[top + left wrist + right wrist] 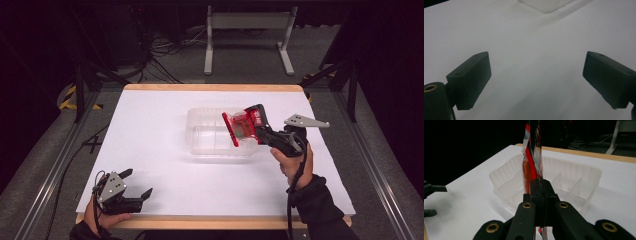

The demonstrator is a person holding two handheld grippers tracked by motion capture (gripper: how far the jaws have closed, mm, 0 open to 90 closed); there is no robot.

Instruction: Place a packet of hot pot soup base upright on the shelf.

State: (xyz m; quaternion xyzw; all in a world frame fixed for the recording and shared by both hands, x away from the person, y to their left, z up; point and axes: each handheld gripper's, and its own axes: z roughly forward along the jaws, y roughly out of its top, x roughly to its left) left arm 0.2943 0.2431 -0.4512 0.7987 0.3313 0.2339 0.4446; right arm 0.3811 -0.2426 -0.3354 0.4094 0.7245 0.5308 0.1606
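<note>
A clear plastic container (210,135) with dividers stands at the middle of the white table. Over its right end my right gripper (260,127) is shut on a red and clear packet (239,128), held tilted with its red edge pointing left. In the right gripper view the packet (533,157) stands edge-on above the shut gripper (540,187), with the container (584,171) right behind it. My left gripper (137,183) rests at the table's front left corner, open. Between its fingertips (536,75) lies bare white table, and a corner of the container (549,3) shows far off.
The table (150,130) has a wooden rim at front and back. Metal rails (55,165) run along both sides. On the floor behind stand a grey frame (248,22) and loose cables (160,47). The other gripper (431,200) shows at the right gripper view's left edge.
</note>
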